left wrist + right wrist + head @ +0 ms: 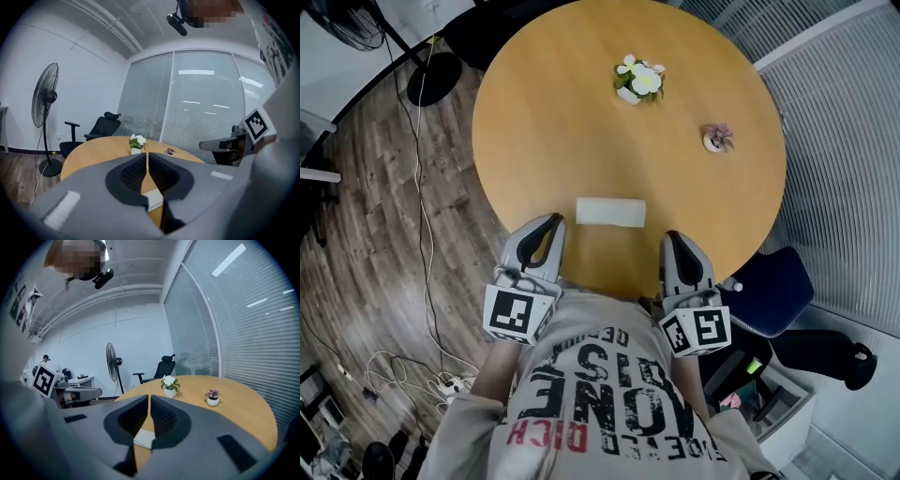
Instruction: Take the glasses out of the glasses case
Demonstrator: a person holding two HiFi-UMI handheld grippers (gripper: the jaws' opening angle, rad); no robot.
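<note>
We see the white glasses case (610, 212) on the round table (544, 112); left gripper (551, 223) and right gripper (674, 238) sit near it, one either side (jaws together, empty).

Your table (581, 112) is honey-orange, with a plain white glasses case (610, 212) at its 6 o'clock, white flowers (639, 80) on green leaves at 12 and a purplish plant (718, 137) in a white pot at 3. Your left gripper (551, 223) and right gripper (675, 238) are grey with ribbed black pads (133, 174), each bearing black-and-white square markers (517, 314).
</note>
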